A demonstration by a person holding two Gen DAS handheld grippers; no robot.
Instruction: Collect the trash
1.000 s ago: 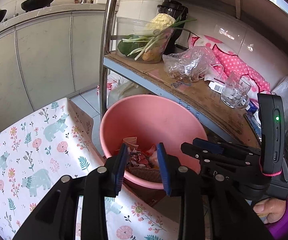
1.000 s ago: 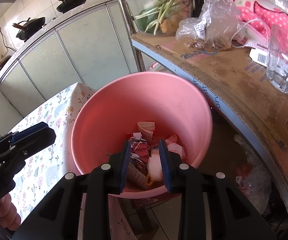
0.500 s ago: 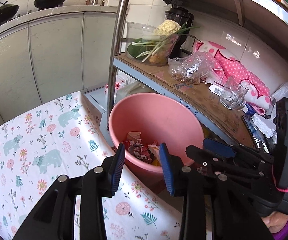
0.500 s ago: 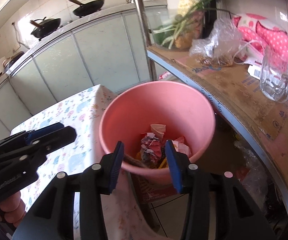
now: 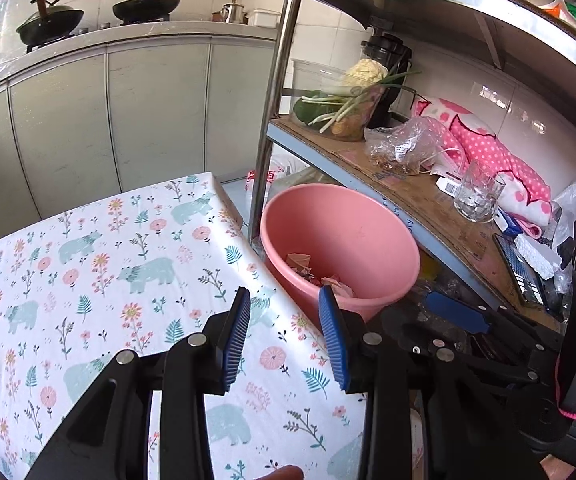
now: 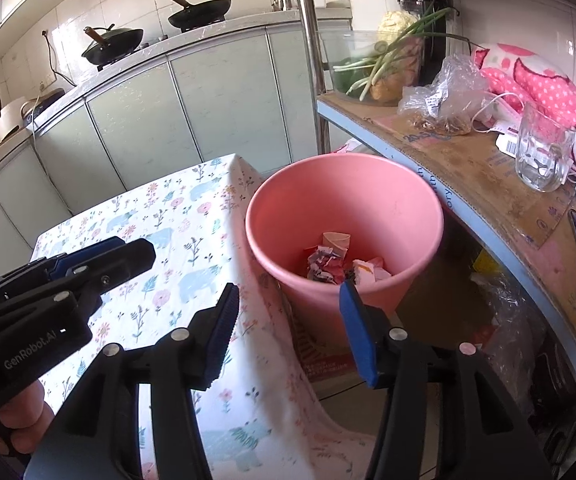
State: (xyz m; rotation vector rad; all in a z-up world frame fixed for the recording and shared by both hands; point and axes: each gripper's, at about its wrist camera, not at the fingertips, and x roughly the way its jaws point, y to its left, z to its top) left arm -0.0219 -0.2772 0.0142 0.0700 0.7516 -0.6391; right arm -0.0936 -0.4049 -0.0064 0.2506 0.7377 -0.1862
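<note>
Kitchen cabinets are running along the back wall, with two pans sitting on the stove top above them. My worktop, covered in a cloth printed with bears and flowers, is filling the lower left of both views.

I am holding my left claw over the worktop's near corner, its blue pads standing moderately apart with nothing between them. I am holding my right claw just past the worktop's edge, its pads spread wide and gripping nothing. In the right view, my left claw is showing at the left edge, above the cloth.

Beside the worktop, a pink bucket is standing next to a steel rack post. Trash, crumpled paper and wrappers, is lying in the bucket's bottom; from the left view I am seeing only part of it over the rim.

On the rack's shelf, lined with cardboard, a clear tub of green onions is sitting at the far end, then a crumpled plastic bag, a glass mug and a pink dotted cloth against the wall.
</note>
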